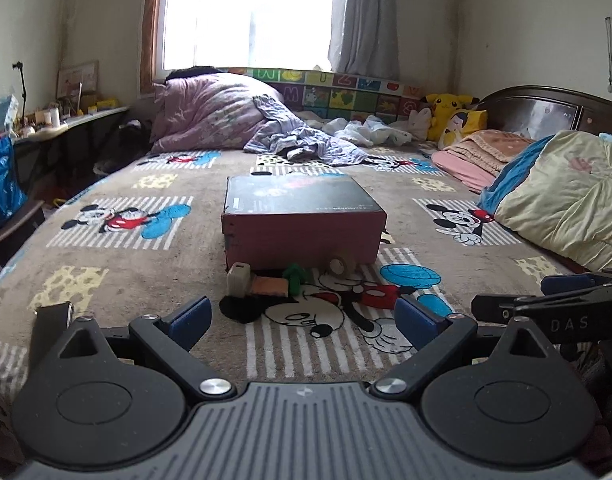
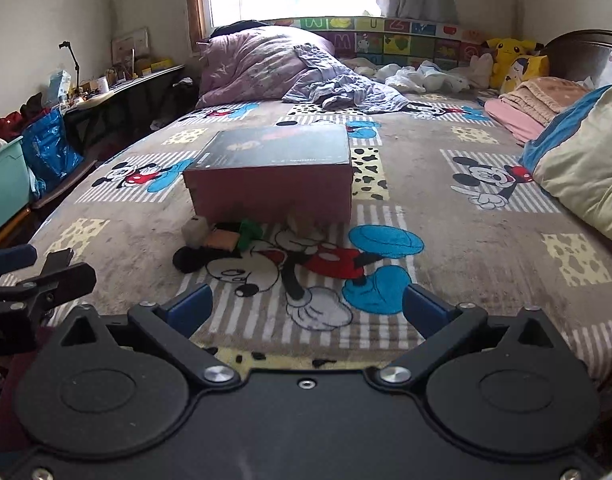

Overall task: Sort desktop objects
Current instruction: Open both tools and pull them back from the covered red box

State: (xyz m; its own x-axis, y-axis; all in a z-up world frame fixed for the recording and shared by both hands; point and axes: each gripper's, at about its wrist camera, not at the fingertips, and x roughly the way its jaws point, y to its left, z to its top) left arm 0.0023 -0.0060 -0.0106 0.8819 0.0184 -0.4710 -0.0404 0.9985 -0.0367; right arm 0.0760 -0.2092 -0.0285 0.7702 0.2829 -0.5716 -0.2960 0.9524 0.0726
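Note:
A closed red box with a dark lid [image 1: 302, 220] [image 2: 272, 172] stands on the bed. In front of it lie a white charger block [image 1: 239, 279] [image 2: 195, 231], an orange packet [image 1: 269, 286] [image 2: 220, 239], a green toy piece [image 1: 294, 277] [image 2: 248, 234] and a tape roll [image 1: 343, 266] [image 2: 300, 224]. My left gripper [image 1: 304, 320] is open and empty, low over the bed short of these objects. My right gripper [image 2: 306, 308] is open and empty, further back to the right. Each gripper shows at the other view's edge.
The bed has a Mickey Mouse blanket [image 1: 118, 216] [image 2: 486, 184]. A purple quilt [image 1: 214, 116] and clothes lie at the far end. Pillows and folded bedding [image 1: 566, 196] lie along the right. A cluttered desk [image 2: 118, 88] and a blue bag [image 2: 50, 148] stand on the left.

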